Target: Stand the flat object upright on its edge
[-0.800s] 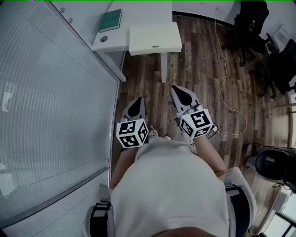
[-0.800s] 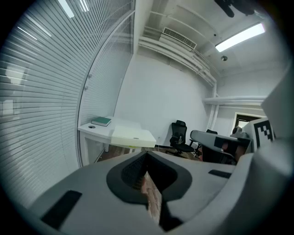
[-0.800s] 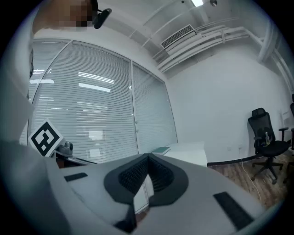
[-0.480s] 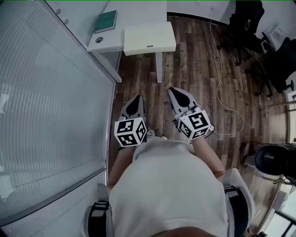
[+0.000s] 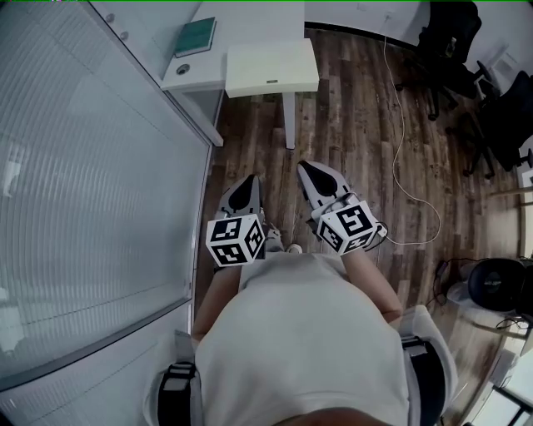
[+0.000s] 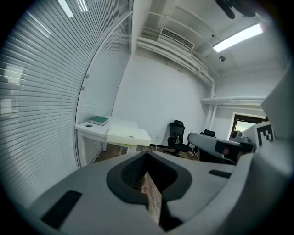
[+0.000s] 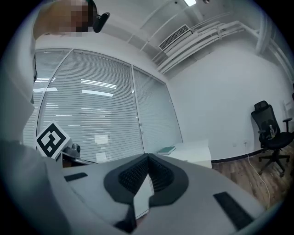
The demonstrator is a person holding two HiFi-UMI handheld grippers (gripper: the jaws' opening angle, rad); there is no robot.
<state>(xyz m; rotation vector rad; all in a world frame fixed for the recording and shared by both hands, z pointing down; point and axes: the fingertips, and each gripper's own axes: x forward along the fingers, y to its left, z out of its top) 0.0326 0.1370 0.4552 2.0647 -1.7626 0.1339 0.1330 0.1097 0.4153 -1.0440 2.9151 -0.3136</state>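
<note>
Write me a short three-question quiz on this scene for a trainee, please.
1. True or false: the book lies on the desk.
2. What does the left gripper hold? A) the book B) the desk's edge C) nothing
3. Are the jaws of the right gripper apart or together?

Key: 1. True. 2. C. 3. Together.
</note>
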